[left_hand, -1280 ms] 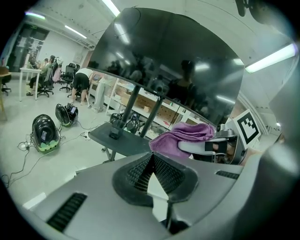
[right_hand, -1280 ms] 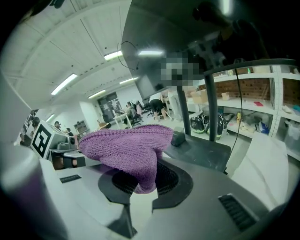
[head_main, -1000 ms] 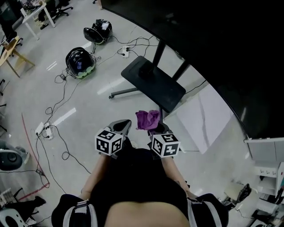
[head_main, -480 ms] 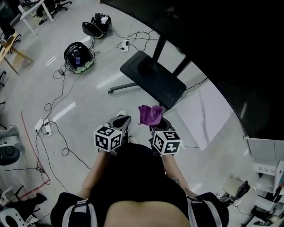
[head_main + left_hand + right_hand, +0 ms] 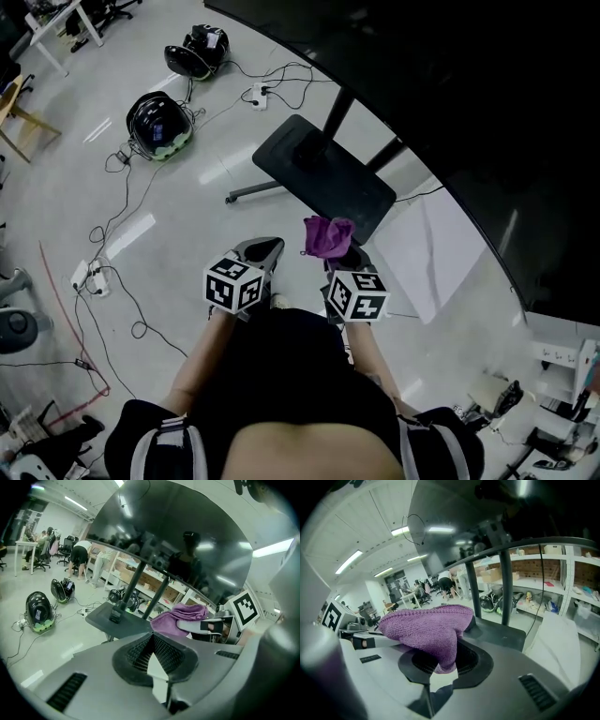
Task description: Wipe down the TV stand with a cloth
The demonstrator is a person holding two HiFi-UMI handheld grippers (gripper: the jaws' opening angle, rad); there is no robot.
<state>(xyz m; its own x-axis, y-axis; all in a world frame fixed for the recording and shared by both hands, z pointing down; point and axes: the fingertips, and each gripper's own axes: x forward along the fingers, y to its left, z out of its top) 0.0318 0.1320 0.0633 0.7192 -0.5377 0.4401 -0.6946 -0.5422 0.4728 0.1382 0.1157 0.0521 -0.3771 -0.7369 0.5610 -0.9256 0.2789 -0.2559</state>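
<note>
A purple knitted cloth [image 5: 327, 234] [image 5: 429, 629] hangs from my right gripper [image 5: 339, 249] [image 5: 443, 663], whose jaws are shut on it. The cloth [image 5: 180, 618] also shows at the right of the left gripper view. My left gripper [image 5: 263, 251] [image 5: 151, 654] is shut with nothing in it, held level with the right one. Just ahead stands the TV stand's black base plate [image 5: 323, 176] [image 5: 115, 623] [image 5: 499, 632] with two dark posts [image 5: 337, 114] rising to a large black screen [image 5: 469, 103]. Both grippers hang above the floor, short of the base.
Two helmets [image 5: 155, 124] [image 5: 195, 52] lie on the pale floor at the left among trailing cables [image 5: 122, 216] and a power strip [image 5: 259, 94]. A white board [image 5: 441, 253] lies on the floor right of the base. Desks and chairs stand at the far left.
Both grippers have moved slightly forward and right toward the stand's base, the cloth still held in the right one. The view has shifted with them.
</note>
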